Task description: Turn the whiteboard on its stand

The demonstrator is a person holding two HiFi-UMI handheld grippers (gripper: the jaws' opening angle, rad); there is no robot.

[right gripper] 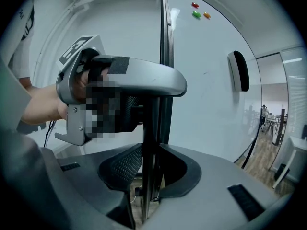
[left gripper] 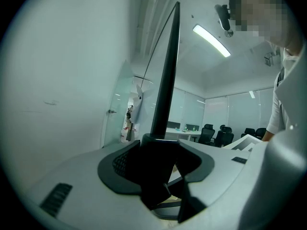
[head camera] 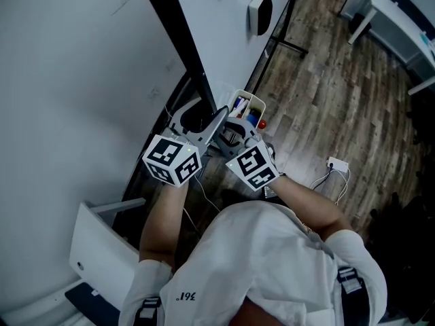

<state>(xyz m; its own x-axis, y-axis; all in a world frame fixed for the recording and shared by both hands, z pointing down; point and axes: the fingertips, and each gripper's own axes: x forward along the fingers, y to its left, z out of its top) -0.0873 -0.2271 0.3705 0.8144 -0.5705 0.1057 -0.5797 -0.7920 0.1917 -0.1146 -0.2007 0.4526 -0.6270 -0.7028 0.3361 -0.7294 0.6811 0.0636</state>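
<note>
The whiteboard [head camera: 217, 32] stands edge-on below me, and its black frame edge [head camera: 178, 39] runs down toward my hands. Both grippers clamp that edge from opposite sides, just above the marker tray [head camera: 248, 106]. My left gripper [head camera: 204, 131] is shut on the frame [left gripper: 165, 90], which fills the gap between its dark pads [left gripper: 125, 164]. Facing it, my right gripper [head camera: 234, 131] is shut on the same frame [right gripper: 165, 56]. The right gripper view shows the left gripper [right gripper: 144, 110] across the edge. An eraser [right gripper: 238, 71] and coloured magnets [right gripper: 196, 15] cling to the board's face.
The stand's black leg [head camera: 289, 43] reaches out over the wood floor. A white power strip with cables [head camera: 336, 164] lies on the floor at the right. A white desk [head camera: 394, 19] stands at the upper right and a white unit [head camera: 102, 250] at the lower left.
</note>
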